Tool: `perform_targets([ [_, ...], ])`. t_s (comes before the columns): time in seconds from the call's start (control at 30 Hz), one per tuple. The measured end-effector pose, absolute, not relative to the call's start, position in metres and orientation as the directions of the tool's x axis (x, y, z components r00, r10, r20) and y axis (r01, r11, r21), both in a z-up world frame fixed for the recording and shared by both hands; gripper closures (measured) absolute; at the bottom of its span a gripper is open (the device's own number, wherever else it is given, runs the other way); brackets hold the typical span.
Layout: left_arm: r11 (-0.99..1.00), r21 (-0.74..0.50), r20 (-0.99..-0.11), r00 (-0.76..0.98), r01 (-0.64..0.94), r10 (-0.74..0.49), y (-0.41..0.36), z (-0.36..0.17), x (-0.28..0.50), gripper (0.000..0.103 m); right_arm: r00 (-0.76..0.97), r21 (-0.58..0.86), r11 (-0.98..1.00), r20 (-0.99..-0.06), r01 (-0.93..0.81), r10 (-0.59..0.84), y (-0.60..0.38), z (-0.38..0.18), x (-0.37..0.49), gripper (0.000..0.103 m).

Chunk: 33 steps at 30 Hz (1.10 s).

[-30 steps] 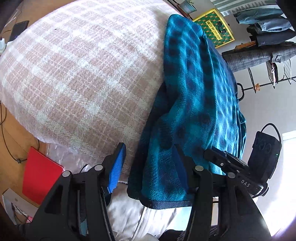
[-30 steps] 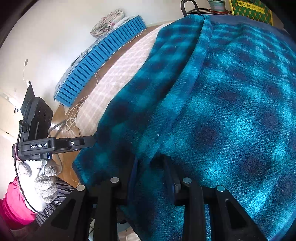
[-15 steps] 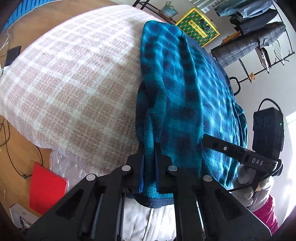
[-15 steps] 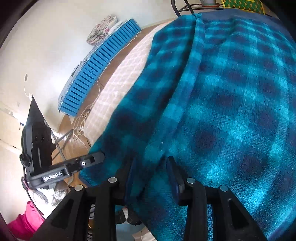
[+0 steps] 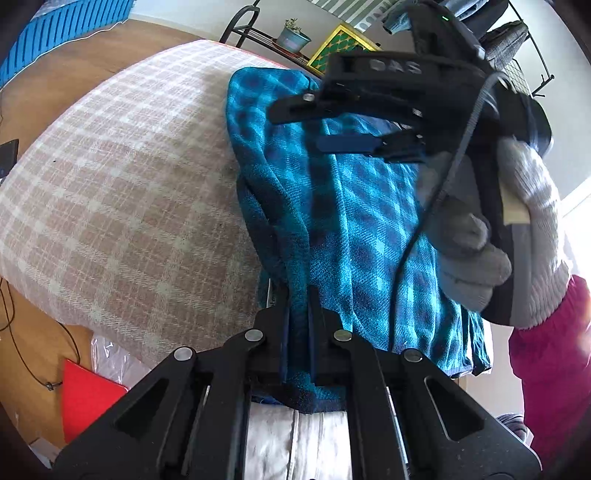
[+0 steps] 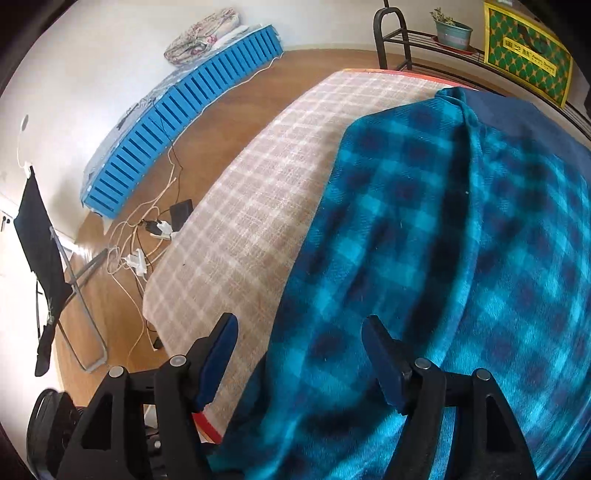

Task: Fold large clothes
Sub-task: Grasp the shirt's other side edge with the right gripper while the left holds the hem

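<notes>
A teal and navy plaid blanket [image 5: 354,221] lies bunched lengthwise on a bed with a pink-and-white checked cover [image 5: 129,184]. My left gripper [image 5: 299,314] is shut on the blanket's near edge, and a fold rises between its pads. In the left wrist view my right gripper [image 5: 325,125] hovers over the blanket's far part, held by a gloved hand [image 5: 524,221]. The right wrist view shows the right gripper [image 6: 301,350] with its jaws opening. The blanket [image 6: 461,258] lies below them and the pads do not press on it.
A red folder [image 5: 88,395] and cables lie on the wooden floor to the left. A blue slatted panel [image 6: 177,122] leans on the wall, with power strips [image 6: 147,236] nearby. A metal rack holds a plant pot [image 6: 452,33] and a yellow-green box [image 6: 524,62].
The left gripper shut on the blanket's near edge and lifted it. The right gripper let go of its fold, opened and swung up over the blanket's far part.
</notes>
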<state>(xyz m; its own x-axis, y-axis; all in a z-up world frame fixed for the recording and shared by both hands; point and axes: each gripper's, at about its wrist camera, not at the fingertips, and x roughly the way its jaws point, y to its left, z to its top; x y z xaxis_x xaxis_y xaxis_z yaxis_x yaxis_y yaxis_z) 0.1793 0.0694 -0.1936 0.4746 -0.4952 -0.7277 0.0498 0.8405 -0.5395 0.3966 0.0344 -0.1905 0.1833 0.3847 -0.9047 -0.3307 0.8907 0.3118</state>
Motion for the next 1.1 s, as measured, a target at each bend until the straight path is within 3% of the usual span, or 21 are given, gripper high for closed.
perform_targets([
  [0.23, 0.847, -0.527, -0.730, 0.470, 0.075, -0.496, 0.064, -0.194, 0.182, 0.099, 0.129, 0.151, 0.920, -0.969, -0.362, 0.210, 0.077, -0.233, 0.418, 0.032],
  [0.37, 0.842, -0.535, -0.736, 0.452, 0.069, -0.504, 0.063, -0.199, 0.187, 0.099, 0.099, 0.097, 0.926, -0.985, -0.365, 0.142, 0.077, -0.252, 0.423, 0.041],
  [0.47, 0.847, -0.527, -0.742, 0.447, 0.073, -0.500, 0.058, -0.199, 0.190, 0.099, 0.120, 0.054, 0.917, -0.987, -0.395, 0.110, 0.072, -0.256, 0.420, 0.063],
  [0.53, 0.849, -0.522, -0.744, 0.445, 0.080, -0.499, 0.055, -0.198, 0.191, 0.099, 0.141, 0.040, 0.908, -0.984, -0.416, 0.108, 0.067, -0.254, 0.418, 0.084],
  [0.63, 0.853, -0.513, -0.744, 0.447, 0.095, -0.497, 0.045, -0.192, 0.190, 0.099, 0.142, 0.121, 0.918, -0.972, -0.377, 0.186, 0.047, -0.247, 0.418, 0.095],
  [0.87, 0.881, -0.440, -0.743, 0.481, 0.172, -0.465, 0.013, -0.173, 0.186, 0.099, 0.192, 0.404, 0.882, -0.871, -0.244, 0.452, -0.020, -0.222, 0.412, 0.097],
  [1.1, 0.891, -0.362, -0.746, 0.489, 0.273, -0.452, -0.028, -0.160, 0.183, 0.099, 0.303, 0.622, 0.774, -0.719, -0.120, 0.625, -0.105, -0.209, 0.398, 0.097],
])
